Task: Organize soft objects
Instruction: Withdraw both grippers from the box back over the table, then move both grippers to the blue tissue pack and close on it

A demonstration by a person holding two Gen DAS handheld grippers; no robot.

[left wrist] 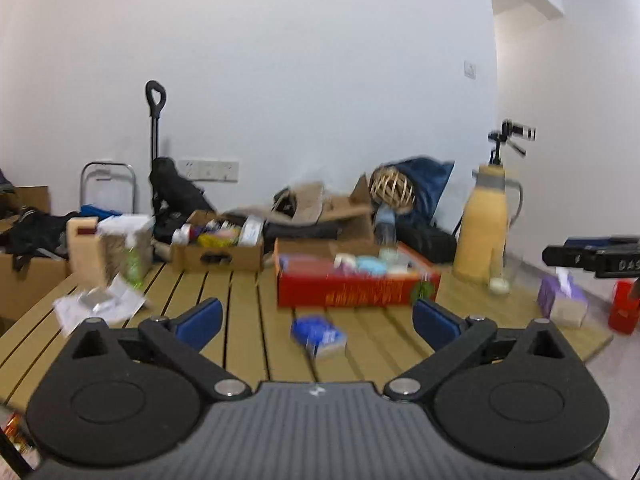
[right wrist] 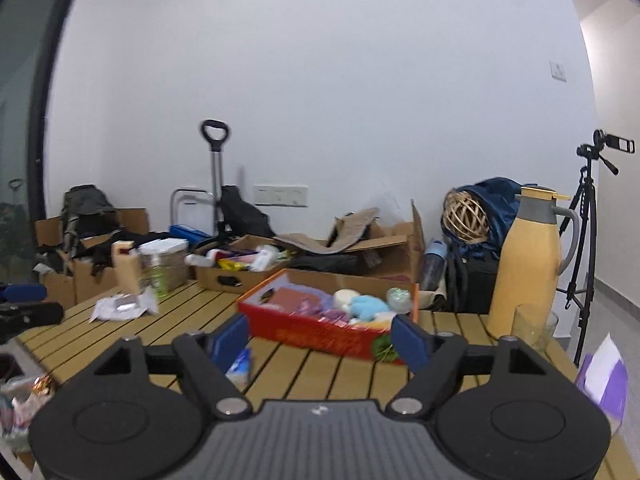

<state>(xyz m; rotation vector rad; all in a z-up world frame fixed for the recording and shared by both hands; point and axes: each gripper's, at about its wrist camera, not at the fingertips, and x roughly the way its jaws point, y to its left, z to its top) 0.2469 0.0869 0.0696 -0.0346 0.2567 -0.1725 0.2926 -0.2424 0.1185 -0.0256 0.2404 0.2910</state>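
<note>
Left gripper (left wrist: 316, 316): hung above the near edge of the slatted table (left wrist: 240, 300), its blue-padded fingers spread wide with nothing between them.
Right gripper (right wrist: 320, 340): likewise held above the table, fingers wide apart and empty; seen from the left wrist view as a dark shape at the far right.
Blue packet (left wrist: 319, 336): a small soft pack, lying flat on the table near the left gripper, between its fingers in the view but not touched; in the right wrist view it showed beside the left finger.
Red box (right wrist: 320, 334): an open tray in the middle of the table, beyond the packet, holding soft things, among them a light blue plush (right wrist: 366, 306), a white round piece (right wrist: 344, 298) and a pink flat item (right wrist: 290, 298).
Yellow jug (right wrist: 528, 264): upright at the far right of the table, with a clear glass (right wrist: 534, 326) just in front of it.
Purple tissue box (left wrist: 562, 300): at the right edge of the table.
Crumpled wrappers (left wrist: 100, 304): on the left part of the table, near a jar (right wrist: 166, 266).
Cardboard box (left wrist: 218, 248): far side of the table, left of the red box, full of mixed items too blurred to name.
</note>
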